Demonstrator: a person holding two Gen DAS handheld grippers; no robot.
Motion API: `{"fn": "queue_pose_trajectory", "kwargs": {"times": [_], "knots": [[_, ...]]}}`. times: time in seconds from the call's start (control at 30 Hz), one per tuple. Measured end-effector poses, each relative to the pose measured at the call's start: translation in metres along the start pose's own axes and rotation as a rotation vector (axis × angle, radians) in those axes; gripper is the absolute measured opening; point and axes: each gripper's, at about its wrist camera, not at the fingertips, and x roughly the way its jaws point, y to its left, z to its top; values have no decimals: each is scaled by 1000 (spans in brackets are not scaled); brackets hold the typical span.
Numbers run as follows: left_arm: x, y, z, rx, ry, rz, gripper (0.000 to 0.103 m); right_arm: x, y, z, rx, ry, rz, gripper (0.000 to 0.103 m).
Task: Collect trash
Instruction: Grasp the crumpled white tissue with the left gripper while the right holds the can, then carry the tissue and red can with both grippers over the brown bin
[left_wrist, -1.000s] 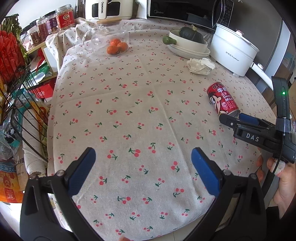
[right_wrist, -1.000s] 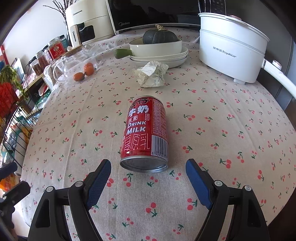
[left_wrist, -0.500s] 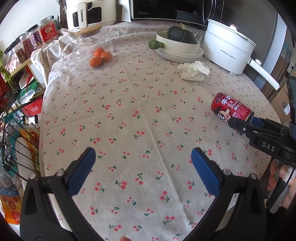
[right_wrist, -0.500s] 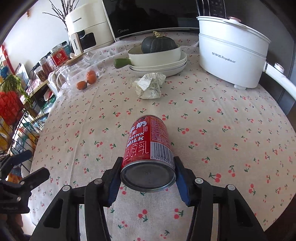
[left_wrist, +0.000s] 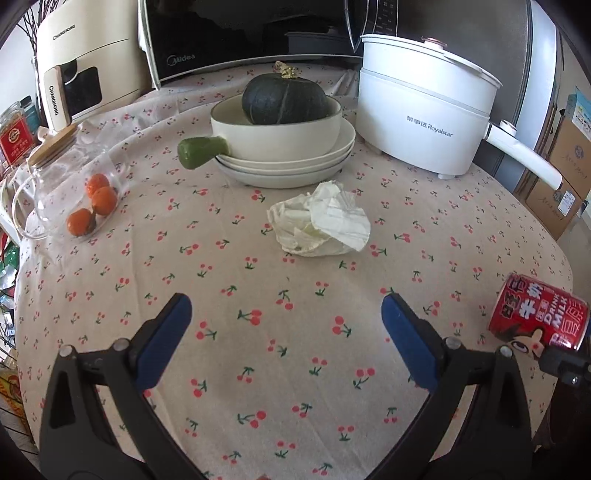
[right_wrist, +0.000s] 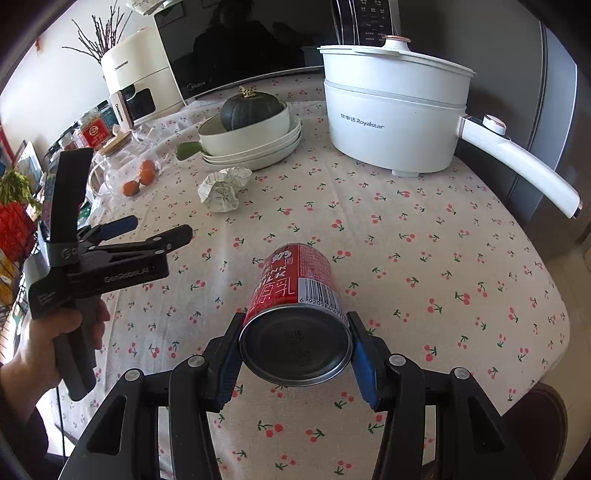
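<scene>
My right gripper (right_wrist: 295, 354) is shut on a red milk drink can (right_wrist: 295, 291) and holds it lifted above the cherry-print tablecloth; the can also shows at the right edge of the left wrist view (left_wrist: 537, 317). A crumpled white paper wad (left_wrist: 319, 223) lies on the cloth ahead of my left gripper (left_wrist: 286, 325), which is open and empty, some way short of it. The wad also shows in the right wrist view (right_wrist: 223, 188), and so does the left gripper (right_wrist: 155, 230).
A stack of cream plates with a bowl holding a dark squash (left_wrist: 284, 99) stands behind the wad. A white electric pot (left_wrist: 421, 107) is at the back right. A glass jar with oranges (left_wrist: 70, 192) is at the left. A microwave (left_wrist: 240, 33) lines the back.
My right gripper closed on the can and lifted it off the cloth. My left gripper swung forward and right, and now faces the paper wad.
</scene>
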Motion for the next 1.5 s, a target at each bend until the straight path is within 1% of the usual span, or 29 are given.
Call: {"fn": "queue_pose_trajectory", "kwargs": {"times": [0.2,0.3,0.33,0.37,0.4,0.43,0.53,0.7,0.97,1.23,1.37,1.5], "knots": [[33,-12,25,2,-21,0,99,0,-4,5,-30,0,5,53],[45,-11,32,-25,-21,-3,92,0,-9,5,-19,4,13,53],[51,-9,33,-39,-10,-1,86,1,-10,4,-20,7,12,53],[55,-7,34,-56,1,-10,75,1,-10,4,-20,9,10,53],[58,-4,34,-76,11,-22,68,1,-11,4,-18,9,9,53],[60,0,33,-95,16,-27,57,1,-12,3,-14,10,9,53],[52,9,29,-132,-9,-49,55,-2,-13,1,-9,9,10,53],[30,14,20,-137,-2,-51,53,-13,-12,-3,-31,2,-3,53],[-25,11,-17,-110,23,-69,53,-45,-8,-14,-63,-28,-10,53],[-76,-7,-46,-57,31,-83,53,-82,-11,-32,-84,-69,-11,53],[-96,-20,-61,-42,36,-106,53,-95,-24,-46,-61,-76,-14,53],[-106,-36,-75,-49,40,-143,53,-107,-42,-63,-33,-77,-30,53]]}}
